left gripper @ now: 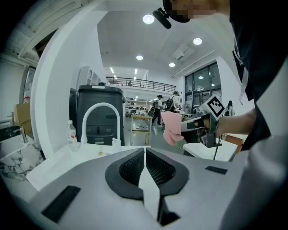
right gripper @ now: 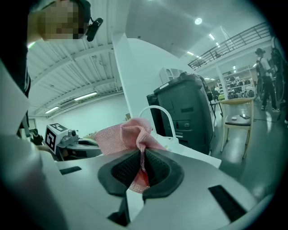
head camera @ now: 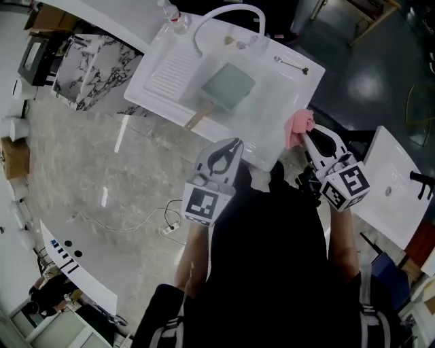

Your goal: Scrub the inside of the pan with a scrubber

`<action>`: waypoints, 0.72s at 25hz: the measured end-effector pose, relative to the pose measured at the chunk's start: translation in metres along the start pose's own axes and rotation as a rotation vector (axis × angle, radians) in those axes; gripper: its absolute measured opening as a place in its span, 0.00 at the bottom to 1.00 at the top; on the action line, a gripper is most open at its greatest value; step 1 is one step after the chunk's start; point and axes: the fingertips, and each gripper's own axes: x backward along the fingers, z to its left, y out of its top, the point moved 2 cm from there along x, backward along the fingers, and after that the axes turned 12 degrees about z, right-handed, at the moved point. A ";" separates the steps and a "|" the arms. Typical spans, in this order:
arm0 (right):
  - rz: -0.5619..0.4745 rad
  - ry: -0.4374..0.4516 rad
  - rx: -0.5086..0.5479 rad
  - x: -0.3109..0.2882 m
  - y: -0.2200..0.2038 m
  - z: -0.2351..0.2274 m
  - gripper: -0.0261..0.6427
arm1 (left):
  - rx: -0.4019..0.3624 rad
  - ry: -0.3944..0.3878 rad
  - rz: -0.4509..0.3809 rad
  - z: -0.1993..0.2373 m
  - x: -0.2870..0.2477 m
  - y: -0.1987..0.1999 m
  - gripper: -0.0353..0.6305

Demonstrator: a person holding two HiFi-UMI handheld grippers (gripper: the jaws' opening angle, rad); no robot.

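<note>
Pan [head camera: 228, 87], square and pale green, lies in the white sink [head camera: 282, 95] at upper centre, well apart from both grippers; the scrubbing looks not yet begun. Around it is a big, lit hall with a grey marbled floor [head camera: 102, 156]. The left gripper [head camera: 231, 146] is pressed together and empty. The right gripper [head camera: 304, 134] pinches the pink mesh scrubber [head camera: 298, 124] by the sink's lower right edge.

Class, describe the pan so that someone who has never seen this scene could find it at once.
Find the white sink at the top of the head view, under the arched tap. The pan lies in its basin. It is square, pale green, with a wooden handle, unlike the slim metal spoon on the sink's edge.
</note>
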 end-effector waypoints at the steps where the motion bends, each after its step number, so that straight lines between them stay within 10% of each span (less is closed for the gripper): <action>1: 0.002 -0.012 -0.007 -0.010 0.002 0.005 0.09 | -0.011 -0.012 0.018 0.014 -0.001 -0.007 0.11; 18: 0.146 -0.094 -0.080 -0.156 -0.035 0.029 0.09 | -0.086 -0.018 0.290 0.177 -0.050 -0.140 0.24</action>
